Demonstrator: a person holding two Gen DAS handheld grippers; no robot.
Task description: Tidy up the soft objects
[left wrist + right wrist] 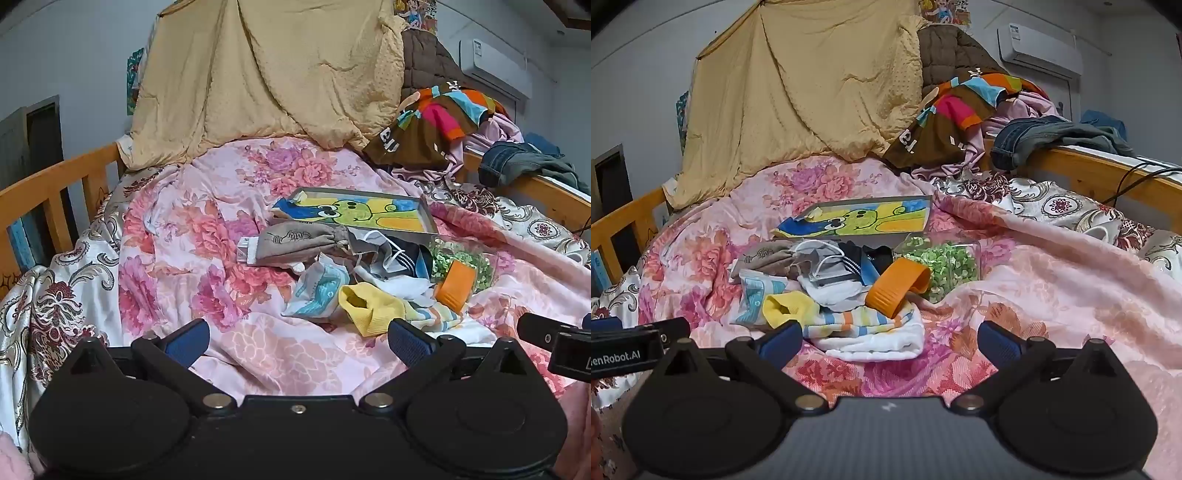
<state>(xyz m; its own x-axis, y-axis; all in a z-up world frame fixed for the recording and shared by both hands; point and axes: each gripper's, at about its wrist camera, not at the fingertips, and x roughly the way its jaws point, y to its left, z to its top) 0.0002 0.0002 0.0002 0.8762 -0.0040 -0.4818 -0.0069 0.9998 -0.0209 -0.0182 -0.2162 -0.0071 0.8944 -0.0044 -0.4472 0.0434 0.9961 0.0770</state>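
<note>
Both wide open, nothing held: left gripper, right gripper. Best to start with nearest sock: drop low, pinch one layer, lift clear of pile.

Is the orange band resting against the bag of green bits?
Touching. The right wrist view shows the orange band lying overlapped against the bag of green bits, with no bedspread visible between them.

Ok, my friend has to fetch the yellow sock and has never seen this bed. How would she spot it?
On the pink flowered quilt, a small heap of soft things lies in front of the cartoon frog tray. The yellow sock sits at the heap's near left edge, beside a striped sock; it alone is plain yellow, its cuff gaping open.
</note>
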